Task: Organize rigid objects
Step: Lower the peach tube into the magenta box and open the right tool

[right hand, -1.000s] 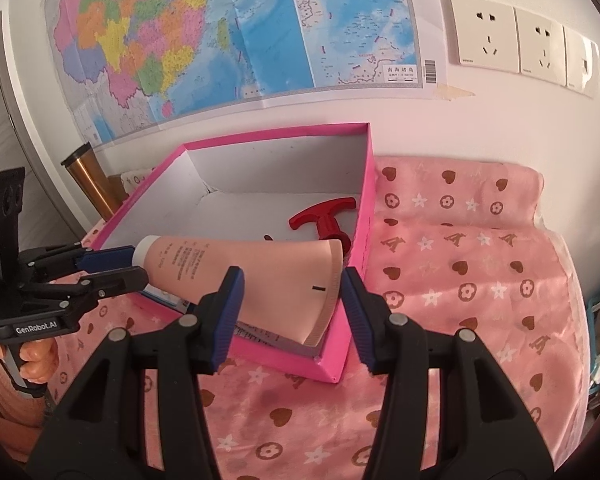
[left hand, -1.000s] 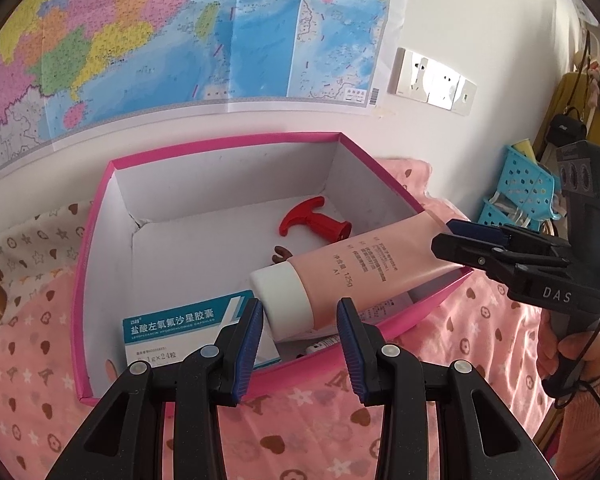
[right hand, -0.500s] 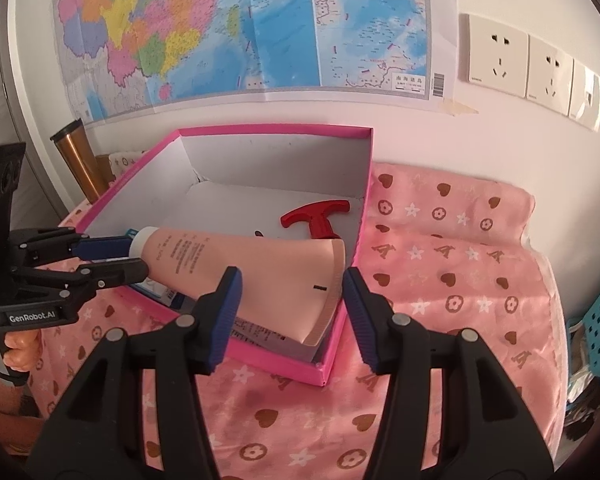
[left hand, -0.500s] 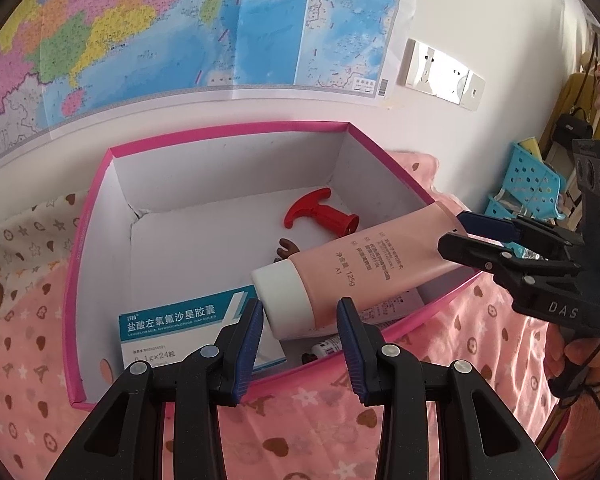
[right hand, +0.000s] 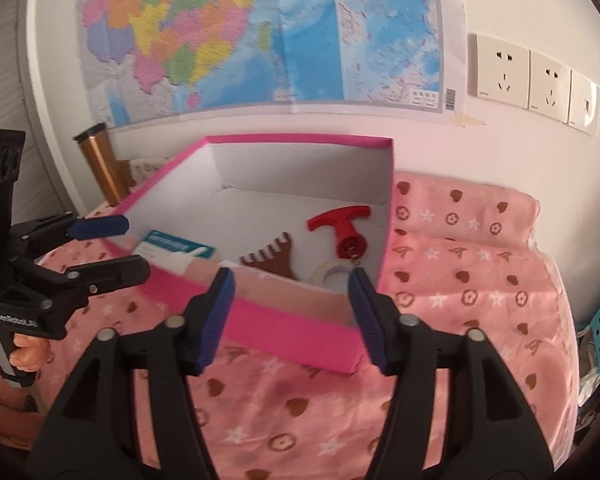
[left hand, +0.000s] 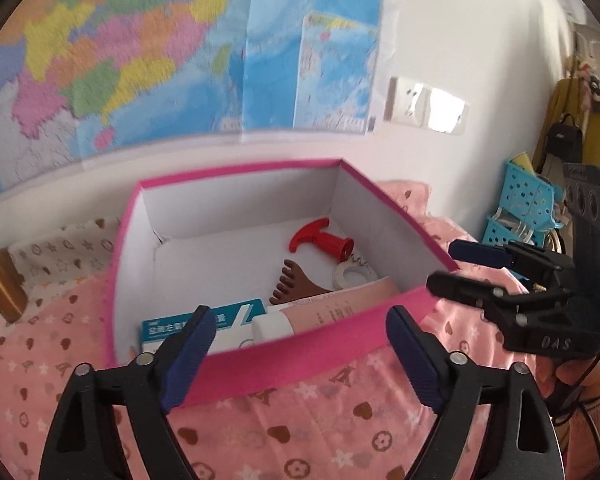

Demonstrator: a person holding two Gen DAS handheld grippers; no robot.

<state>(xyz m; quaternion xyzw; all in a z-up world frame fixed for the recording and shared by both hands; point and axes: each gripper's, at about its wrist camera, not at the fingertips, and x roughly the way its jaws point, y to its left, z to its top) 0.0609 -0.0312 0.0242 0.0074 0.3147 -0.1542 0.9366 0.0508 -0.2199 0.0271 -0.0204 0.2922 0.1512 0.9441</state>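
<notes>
Now | pink tube (left hand: 340, 308) lies inside pink box (left hand: 324, 336) along near wall, cap left | left claw (left hand: 300, 356), right claw (right hand: 292, 312) just opened, empty, both near it

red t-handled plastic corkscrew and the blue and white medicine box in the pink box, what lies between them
The brown foot-shaped wooden massager lies on the white box floor between the red T-handled corkscrew and the blue and white medicine box; the right wrist view shows it best.

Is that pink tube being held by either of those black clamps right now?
No. The pink tube lies inside the pink box against its near wall, and both the left gripper and right gripper stand open outside it.
</notes>
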